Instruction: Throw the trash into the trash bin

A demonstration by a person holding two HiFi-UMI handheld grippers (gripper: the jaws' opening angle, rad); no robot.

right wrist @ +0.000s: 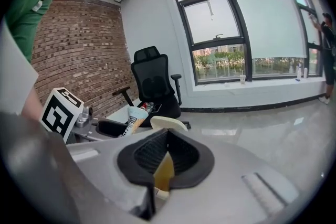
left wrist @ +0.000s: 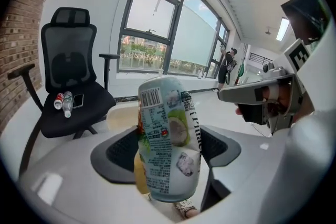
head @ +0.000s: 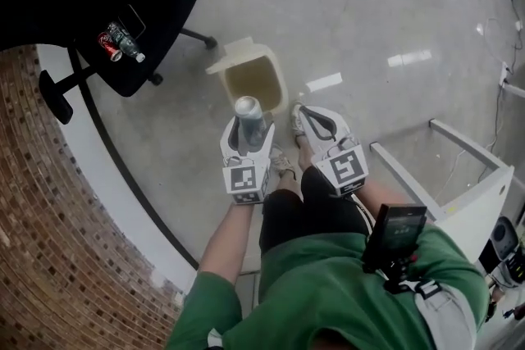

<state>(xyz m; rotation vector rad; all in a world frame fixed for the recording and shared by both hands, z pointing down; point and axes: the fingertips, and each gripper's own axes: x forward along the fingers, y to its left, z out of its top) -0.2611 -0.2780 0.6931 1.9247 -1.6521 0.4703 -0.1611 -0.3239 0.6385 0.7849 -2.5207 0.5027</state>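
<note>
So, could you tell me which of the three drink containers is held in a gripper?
The pale coconut-print can, clamped between the left gripper's jaws. The red can and the clear bottle lie loose on the black chair's seat.

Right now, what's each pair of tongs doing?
Left tongs: shut on the pale blue printed metal drink can.
Right tongs: shut, holding nothing.

Barcode and large, probably illegible lettering on the can
</note>
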